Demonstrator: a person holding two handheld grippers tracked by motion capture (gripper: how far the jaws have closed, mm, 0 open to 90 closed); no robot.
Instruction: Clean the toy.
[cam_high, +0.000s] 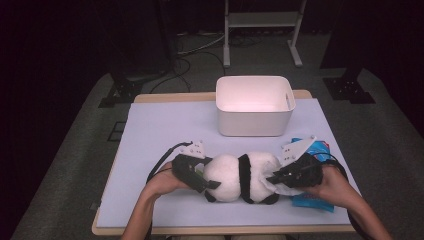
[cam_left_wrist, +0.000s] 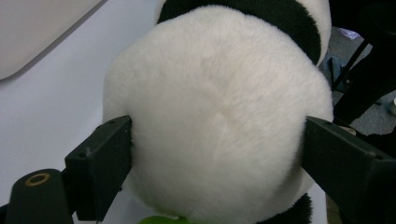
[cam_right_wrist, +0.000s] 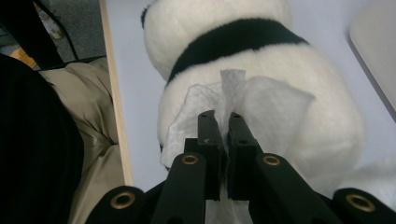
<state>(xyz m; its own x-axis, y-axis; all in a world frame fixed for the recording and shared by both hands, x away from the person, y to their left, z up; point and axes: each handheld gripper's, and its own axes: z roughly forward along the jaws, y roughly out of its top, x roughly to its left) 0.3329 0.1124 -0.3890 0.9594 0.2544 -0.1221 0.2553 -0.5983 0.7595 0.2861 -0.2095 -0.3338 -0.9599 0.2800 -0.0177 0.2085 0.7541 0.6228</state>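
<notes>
Panda plush (cam_high: 240, 176): lies on its side on the near table (cam_high: 160, 125); long axis runs left to right.
Wipe (cam_right_wrist: 233, 100): rests against the plush's white flank.
Right gripper (cam_right_wrist: 223, 122): jaws pinched tight on the wipe.
Left gripper (cam_left_wrist: 215, 154): jaws spread wide, pressing both sides of the plush's round white end.
Risk: your hold may slip on soft fur; the wipe may tear or pull free.
Bin (cam_high: 255, 105): behind the plush, apart.
</notes>
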